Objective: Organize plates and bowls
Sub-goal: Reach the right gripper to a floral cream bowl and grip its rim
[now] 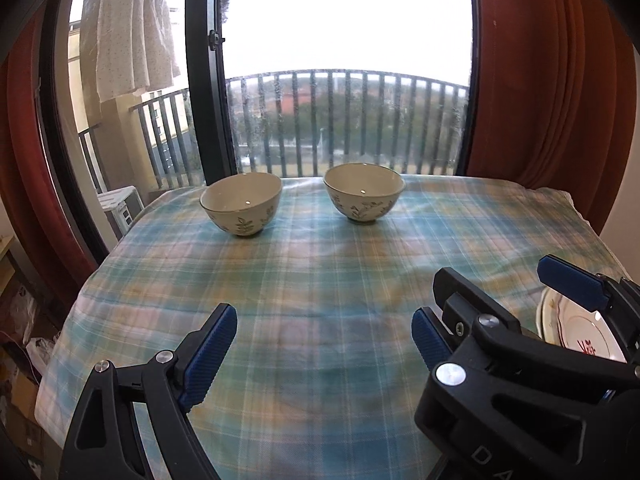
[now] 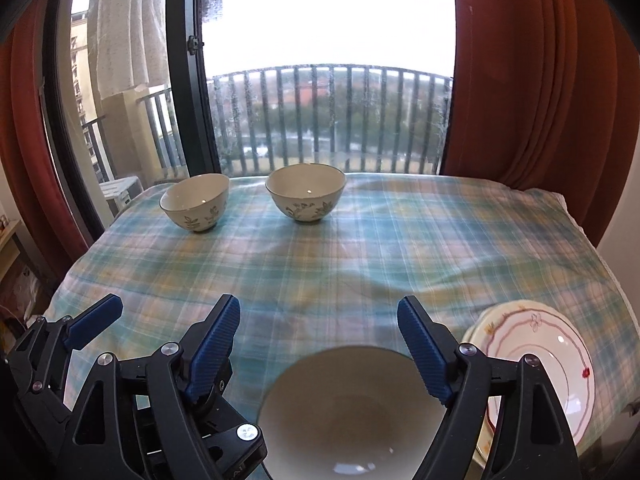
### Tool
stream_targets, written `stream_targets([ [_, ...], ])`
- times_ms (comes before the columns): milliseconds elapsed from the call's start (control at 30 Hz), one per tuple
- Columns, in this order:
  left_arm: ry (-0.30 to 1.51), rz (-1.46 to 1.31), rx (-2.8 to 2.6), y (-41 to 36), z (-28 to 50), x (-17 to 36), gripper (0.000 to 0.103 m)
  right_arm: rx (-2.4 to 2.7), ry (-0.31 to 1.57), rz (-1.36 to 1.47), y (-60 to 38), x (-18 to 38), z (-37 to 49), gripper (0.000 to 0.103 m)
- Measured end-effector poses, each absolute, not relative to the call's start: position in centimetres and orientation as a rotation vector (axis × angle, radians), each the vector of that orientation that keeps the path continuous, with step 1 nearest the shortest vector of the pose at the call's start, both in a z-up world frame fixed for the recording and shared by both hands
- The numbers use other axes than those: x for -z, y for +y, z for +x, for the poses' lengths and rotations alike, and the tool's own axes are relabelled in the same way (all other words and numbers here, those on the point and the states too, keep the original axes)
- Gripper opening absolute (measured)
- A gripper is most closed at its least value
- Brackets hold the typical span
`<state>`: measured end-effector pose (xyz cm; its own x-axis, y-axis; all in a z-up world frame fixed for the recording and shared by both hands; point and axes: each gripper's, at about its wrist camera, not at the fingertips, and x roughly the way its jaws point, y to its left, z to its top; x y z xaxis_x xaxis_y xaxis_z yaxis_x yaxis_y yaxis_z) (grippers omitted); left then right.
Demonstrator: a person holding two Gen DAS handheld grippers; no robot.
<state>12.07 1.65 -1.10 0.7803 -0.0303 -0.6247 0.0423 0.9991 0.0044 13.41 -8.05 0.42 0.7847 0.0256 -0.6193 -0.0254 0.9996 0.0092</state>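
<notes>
**Both grippers hanging open over the plaid table**

Left gripper (image 1: 324, 332) is hovering with its blue pads spread wide and nothing but cloth showing between them. Right gripper (image 2: 320, 340) is sitting just beside it, jaws also apart, and no pad is pressing on anything. Directly below the right one, a big white bowl (image 2: 352, 412) is filling the near edge of that view; its rim is showing between the fingers, but they are not touching it as far as the view tells.

Looking across the table (image 2: 360, 264), a blue, green and yellow plaid cloth is covering it, a little rumpled, with soft folds running through the middle. Two small bowls with leaf patterns are standing upright at the far edge, side by side and apart: the left bowl (image 1: 241, 204) and the right bowl (image 1: 363, 193). A stack of plates (image 2: 560, 352) with pink wavy lines is lying at the near right corner, just beside the white bowl and partly hidden by the right gripper's finger.

Behind the table, a tall window (image 1: 348, 40) in a dark frame is glowing very bright. A balcony railing (image 1: 348, 120) is showing through the glass, with trees and rooftops beyond. Rust-red curtains (image 1: 552, 80) are hanging on both sides, and pale dotted fabric (image 1: 132, 32) is hanging outside at the upper left. Boxes and bags are lying on the floor at the left.
</notes>
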Motion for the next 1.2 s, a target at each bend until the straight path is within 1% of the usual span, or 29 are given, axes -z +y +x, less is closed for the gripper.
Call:
stream_targets([
  [467, 0.681, 0.033, -0.054, 6.4, 19.2, 0.6, 0.09, -0.071, 0.677, 0.014, -3.3, -0.6, 21.8, 0.086],
  [633, 0.673, 0.036, -0.076, 7.7, 21.8, 0.3, 0.089, -0.061, 0.668, 0.015, -1.9, -0.9, 24.4, 0.091],
  [933, 0.687, 0.08, -0.09, 10.1, 27.1, 1.8, 0.078, -0.087, 0.691, 0.015, 1.2, 0.6, 31.1, 0.091],
  [1000, 0.713, 0.066, -0.1, 10.9, 28.4, 2.6, 0.069, -0.065, 0.714, 0.015, 2.0, 1.4, 32.7, 0.091],
  [1067, 0.731, 0.061, -0.098, 11.5, 29.4, 3.1, 0.065, -0.071, 0.716, 0.024, 2.4, 1.9, 33.6, 0.091],
  [1200, 0.731, 0.077, -0.125, 12.6, 30.7, 3.6, 0.065, -0.104, 0.727, 0.049, 3.4, 3.1, 35.7, 0.091],
])
